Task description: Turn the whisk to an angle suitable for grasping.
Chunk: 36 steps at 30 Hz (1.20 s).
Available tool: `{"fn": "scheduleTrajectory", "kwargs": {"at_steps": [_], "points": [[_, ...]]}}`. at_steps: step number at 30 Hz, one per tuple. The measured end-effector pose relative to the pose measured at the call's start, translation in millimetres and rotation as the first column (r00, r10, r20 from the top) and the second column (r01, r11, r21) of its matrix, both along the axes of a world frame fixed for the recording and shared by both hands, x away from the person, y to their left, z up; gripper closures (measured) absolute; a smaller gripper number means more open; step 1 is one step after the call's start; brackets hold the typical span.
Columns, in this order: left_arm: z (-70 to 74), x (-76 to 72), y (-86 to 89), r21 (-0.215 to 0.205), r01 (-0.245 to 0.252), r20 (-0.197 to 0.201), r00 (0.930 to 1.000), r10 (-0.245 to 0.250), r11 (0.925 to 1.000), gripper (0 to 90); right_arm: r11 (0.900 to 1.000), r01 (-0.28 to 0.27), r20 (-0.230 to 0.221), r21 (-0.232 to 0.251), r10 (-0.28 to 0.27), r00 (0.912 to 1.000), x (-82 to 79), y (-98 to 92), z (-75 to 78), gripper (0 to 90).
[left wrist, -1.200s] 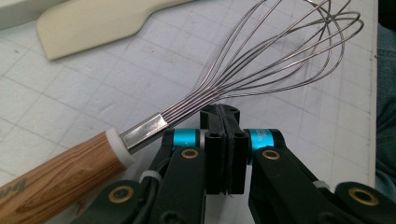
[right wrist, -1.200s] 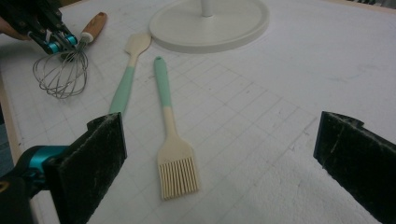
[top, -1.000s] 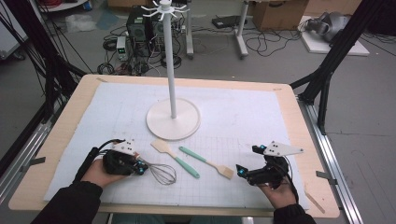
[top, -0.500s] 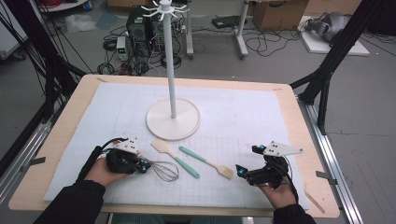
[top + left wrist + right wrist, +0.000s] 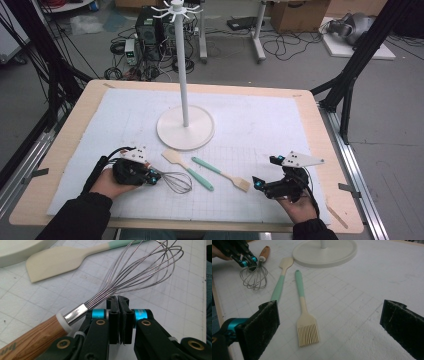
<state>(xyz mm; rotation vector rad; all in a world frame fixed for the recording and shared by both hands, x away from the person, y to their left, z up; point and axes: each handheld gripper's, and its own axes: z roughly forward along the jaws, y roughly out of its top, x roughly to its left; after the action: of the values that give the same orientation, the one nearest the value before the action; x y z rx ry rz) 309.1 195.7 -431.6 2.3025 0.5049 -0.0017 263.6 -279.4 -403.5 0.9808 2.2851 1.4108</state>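
— White gridded mat (image 5: pixel 280 125) covers the table; where's the whisk (image 5: pixel 130 272)?
— Its wires lie just ahead of the left gripper (image 5: pixel 119 298), handle beside that tool's jaws, which are pressed together with nothing between them.
— And the right gripper (image 5: pixel 258 183)?
— Jaws spread wide, nothing held; the brush (image 5: pixel 304 315) lies in front of it, the spatula (image 5: pixel 280 280) beyond.

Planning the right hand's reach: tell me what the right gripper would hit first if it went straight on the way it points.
Most likely the pastry brush: in the right gripper view it lies on the mat straight ahead of the right gripper, whose jaws stand wide open, bristles nearest. Depth is hard to judge, so the gripper might pass just above it.
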Motion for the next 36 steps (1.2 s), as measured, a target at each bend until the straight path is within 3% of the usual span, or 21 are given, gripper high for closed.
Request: {"fn": "scheduleTrajectory", "kwargs": {"at_steps": [11,19,25,29,32,36], "points": [[17.2,4.3,13.9,-0.003,-0.017,0.040,0.9991,0.017,0.9999,85.9,1.000,0.001,-0.005,-0.001,-0.001,1.0000,0.0,0.4,-0.3,1.0],[29.1,27.2,37.6,-0.023,-0.123,0.078,0.9891,0.125,0.9921,88.0,1.000,0.001,-0.005,-0.002,-0.001,1.0000,1.0,0.6,-1.1,1.0],[20.6,45.7,50.9,-0.037,-0.215,0.061,0.9742,0.217,0.9758,88.9,1.000,-0.002,-0.009,-0.003,0.002,1.0000,1.8,1.0,-1.6,1.0],[14.6,54.6,55.6,-0.019,-0.251,0.050,0.9666,0.251,0.9679,89.1,1.000,-0.002,-0.009,-0.001,0.002,1.0000,1.9,1.1,-1.7,1.0],[10.5,58.5,56.0,-0.011,-0.265,0.041,0.9634,0.265,0.9643,89.1,1.000,-0.004,-0.011,0.001,0.004,0.9999,1.9,1.4,-1.7,1.0],[4.9,61.9,55.3,0.026,-0.264,0.027,0.9644,0.263,0.9642,89.0,1.000,-0.008,-0.007,0.000,0.008,0.9999,2.2,1.5,-1.7,1.0]]}}
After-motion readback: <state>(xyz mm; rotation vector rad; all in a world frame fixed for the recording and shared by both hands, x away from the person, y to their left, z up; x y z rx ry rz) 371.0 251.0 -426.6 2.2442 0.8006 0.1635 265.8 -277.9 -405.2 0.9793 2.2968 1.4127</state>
